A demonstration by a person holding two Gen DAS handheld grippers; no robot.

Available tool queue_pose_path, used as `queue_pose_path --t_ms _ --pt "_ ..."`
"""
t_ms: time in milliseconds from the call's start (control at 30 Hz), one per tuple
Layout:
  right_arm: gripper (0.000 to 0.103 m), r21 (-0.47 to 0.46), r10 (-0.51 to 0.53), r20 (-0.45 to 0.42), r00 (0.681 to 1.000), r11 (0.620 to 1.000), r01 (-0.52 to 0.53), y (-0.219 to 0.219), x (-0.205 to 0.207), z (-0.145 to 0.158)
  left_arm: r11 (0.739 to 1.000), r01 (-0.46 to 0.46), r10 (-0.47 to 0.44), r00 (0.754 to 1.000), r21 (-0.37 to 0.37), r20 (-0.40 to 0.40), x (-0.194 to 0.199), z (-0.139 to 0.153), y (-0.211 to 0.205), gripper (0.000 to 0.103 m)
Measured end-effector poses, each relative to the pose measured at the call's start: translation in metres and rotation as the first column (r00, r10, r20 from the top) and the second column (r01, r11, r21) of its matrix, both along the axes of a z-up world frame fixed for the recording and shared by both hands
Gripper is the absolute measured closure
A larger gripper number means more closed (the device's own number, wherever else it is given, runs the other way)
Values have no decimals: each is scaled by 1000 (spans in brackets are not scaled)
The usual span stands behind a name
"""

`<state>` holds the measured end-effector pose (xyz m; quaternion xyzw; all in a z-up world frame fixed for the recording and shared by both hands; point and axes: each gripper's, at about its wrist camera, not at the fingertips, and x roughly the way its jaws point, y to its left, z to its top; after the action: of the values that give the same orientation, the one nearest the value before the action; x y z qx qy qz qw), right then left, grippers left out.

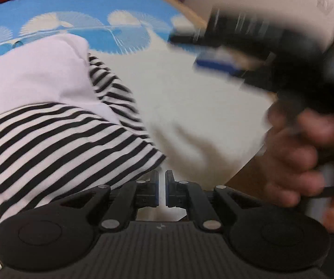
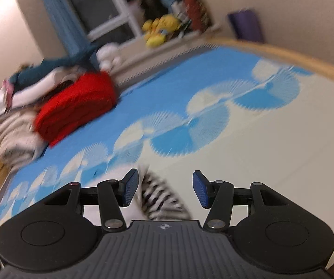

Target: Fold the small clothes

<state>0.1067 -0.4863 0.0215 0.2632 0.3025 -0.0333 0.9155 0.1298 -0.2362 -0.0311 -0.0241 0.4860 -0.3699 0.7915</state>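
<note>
Left wrist view, garment: we see the striped top point(image 1: 57, 144) bunched up on the mat point(image 1: 78, 9), black-and-white stripes with a plain white part flopped over it. It sits left of centre, right up against our left gripper.

Left wrist view, left gripper point(image 1: 162, 189): pads nearly closed, just a thin slit between them, and nothing in that slit as far as we can tell. The striped hem ends just beside the left pad, so it's clenched on air, not on cloth.

Left wrist view, right gripper point(image 1: 185, 46): blurry in the upper right, up off the mat and apart from the garment, with the person's hand point(image 1: 294, 162) on the handle below it. Too smeared here to read its fingers.

Right wrist view, right gripper point(image 2: 165, 188): fingers spread wide, holding nothing. A strip of the striped top point(image 2: 160, 195) shows low between them, blurred; we can't tell if it touches.

Right wrist view, background: a red folded item point(image 2: 78, 107) and a clothes pile point(image 2: 20, 107) sit at the far left of the mat, well away.

Step, our guess: mid-fold regrasp. The top is crumpled, not flat, and neither gripper has it.

Next move, our guess: we'd need to open the left one, pick an edge or sleeve on each side, pinch a single layer, then spread it flat before folding. The bunched white part could drag along.
</note>
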Motion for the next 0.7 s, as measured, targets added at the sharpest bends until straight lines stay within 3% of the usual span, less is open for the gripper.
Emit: queue_pose_path --t_ms 67,200,333,400,433,467,500,533,633,700 --pt "49 27 80 -40 996 997 -79 10 13 -9 999 -43 44 997 -22 55 -2 11 32 86" --pt "49 51 249 -137 959 968 -245 35 44 -30 983 -168 154 976 80 152 4 16 91 86" --pt "49 92 352 -290 890 936 -341 56 72 -61 955 -267 245 956 130 165 12 14 121 85" --pt "49 109 392 -357 848 919 -379 65 72 -74 942 -292 263 948 162 179 13 15 125 79" --pt "58 99 411 -376 830 909 -405 70 71 -76 938 -303 271 944 167 188 12 17 128 77" --pt "82 69 417 -381 825 903 -424 75 66 -75 935 -312 279 940 167 194 21 20 128 76" --pt "97 52 425 -367 828 898 -438 76 60 -71 933 -320 287 937 164 200 24 23 129 75" --pt "100 70 434 -333 837 897 -437 73 53 -66 931 -330 295 933 159 208 29 23 128 73" --pt "101 99 408 -169 897 913 -397 48 27 -36 926 -347 307 923 151 234 33 25 116 63" --pt "101 180 372 -60 926 917 -357 21 5 -22 933 -332 294 926 141 237 40 27 104 63"
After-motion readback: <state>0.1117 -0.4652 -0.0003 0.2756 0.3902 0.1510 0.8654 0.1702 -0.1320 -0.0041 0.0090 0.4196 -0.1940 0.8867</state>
